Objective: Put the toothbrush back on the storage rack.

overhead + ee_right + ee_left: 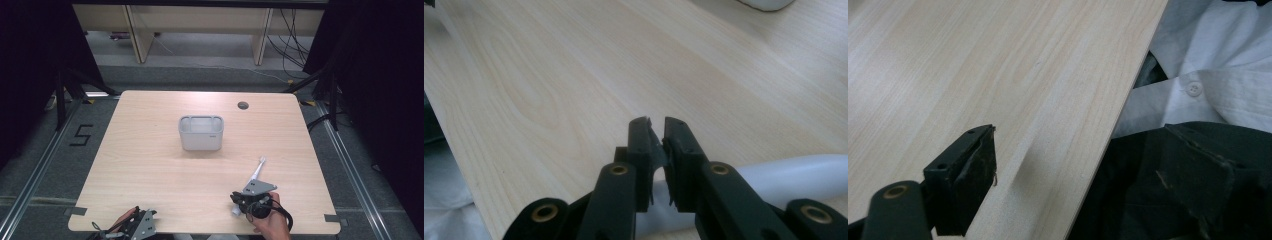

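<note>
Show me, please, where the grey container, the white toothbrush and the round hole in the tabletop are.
grey container (200, 140), high view, on its front wall.
white toothbrush (257, 169), high view, on the handle below the head.
round hole (243, 105), high view, at its centre, near the table's far edge.

A white toothbrush (256, 172) lay slanted at the lower right of the frame, head pointing up and right. A grey, open-topped, compartmented caddy (201, 133) stood upright at centre, well apart from it.
</note>
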`<state>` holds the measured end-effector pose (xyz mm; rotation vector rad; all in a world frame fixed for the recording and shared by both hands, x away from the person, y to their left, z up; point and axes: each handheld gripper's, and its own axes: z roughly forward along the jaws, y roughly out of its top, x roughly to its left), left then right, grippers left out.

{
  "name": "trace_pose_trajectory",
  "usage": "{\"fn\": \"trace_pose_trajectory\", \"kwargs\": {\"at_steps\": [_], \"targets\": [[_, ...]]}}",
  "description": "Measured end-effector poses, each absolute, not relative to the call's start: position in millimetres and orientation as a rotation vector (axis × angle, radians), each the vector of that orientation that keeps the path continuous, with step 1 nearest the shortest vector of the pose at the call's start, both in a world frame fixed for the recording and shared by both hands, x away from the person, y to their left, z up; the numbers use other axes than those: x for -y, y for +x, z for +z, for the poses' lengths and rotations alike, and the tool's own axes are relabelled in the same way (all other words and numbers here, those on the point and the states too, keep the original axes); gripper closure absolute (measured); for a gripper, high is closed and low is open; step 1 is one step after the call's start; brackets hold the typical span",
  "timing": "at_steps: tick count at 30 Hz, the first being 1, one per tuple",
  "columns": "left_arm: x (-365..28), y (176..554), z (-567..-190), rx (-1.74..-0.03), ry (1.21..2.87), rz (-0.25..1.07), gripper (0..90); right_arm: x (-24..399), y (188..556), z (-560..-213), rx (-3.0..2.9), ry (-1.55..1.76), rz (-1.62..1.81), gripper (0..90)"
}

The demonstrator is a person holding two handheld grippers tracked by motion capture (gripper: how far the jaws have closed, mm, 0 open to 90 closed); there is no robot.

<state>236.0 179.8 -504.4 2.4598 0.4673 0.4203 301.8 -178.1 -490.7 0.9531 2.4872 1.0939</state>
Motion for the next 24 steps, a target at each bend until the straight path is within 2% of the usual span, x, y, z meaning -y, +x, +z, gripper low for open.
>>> {"fn": "trace_pose_trajectory", "kwargs": {"at_steps": [9, 24], "targets": [[-179.8, 235.9, -504.5, -0.465, 2.455, 0.421, 15.3, 178.6, 300.2, -493.3, -2.535, 0.925, 1.049, 88.1], [-179.9, 236.0, -504.5, -0.468, 2.460, 0.418, 15.3, 187.7, 297.1, -497.6, -2.544, 0.917, 1.012, 88.9]]}}
